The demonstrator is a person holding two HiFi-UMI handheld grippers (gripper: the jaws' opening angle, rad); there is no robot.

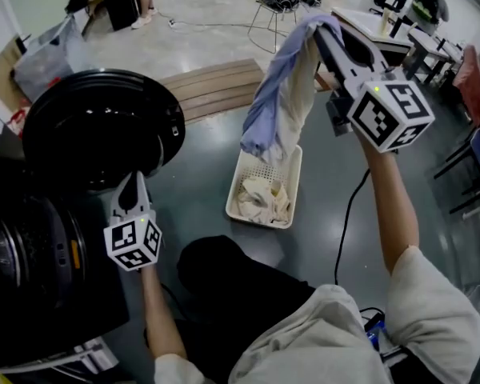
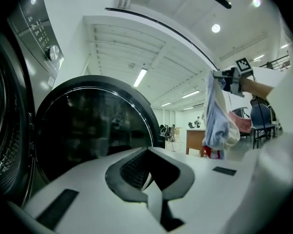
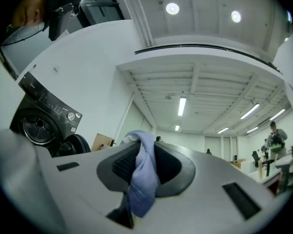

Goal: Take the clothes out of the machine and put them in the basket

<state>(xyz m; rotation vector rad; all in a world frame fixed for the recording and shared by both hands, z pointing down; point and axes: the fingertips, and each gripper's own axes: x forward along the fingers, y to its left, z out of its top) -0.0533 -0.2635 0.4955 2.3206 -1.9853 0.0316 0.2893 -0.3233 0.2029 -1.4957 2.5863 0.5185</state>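
One blue-white garment [image 1: 278, 94] pinched in your right hand-held gripper [image 1: 326, 32], held high over basket [image 1: 238, 206], likely so hem clears rim; left hand-held gripper [image 1: 131, 192] closed, empty, beside machine door [image 1: 104, 126].

Washing machine [image 1: 32, 262] cut by left edge, drum dark; far rim of basket [image 1: 234, 202] partly behind garment [image 1: 276, 94].

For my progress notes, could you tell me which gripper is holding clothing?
The right gripper, shut on the hanging blue-and-white garment; the left gripper holds nothing.
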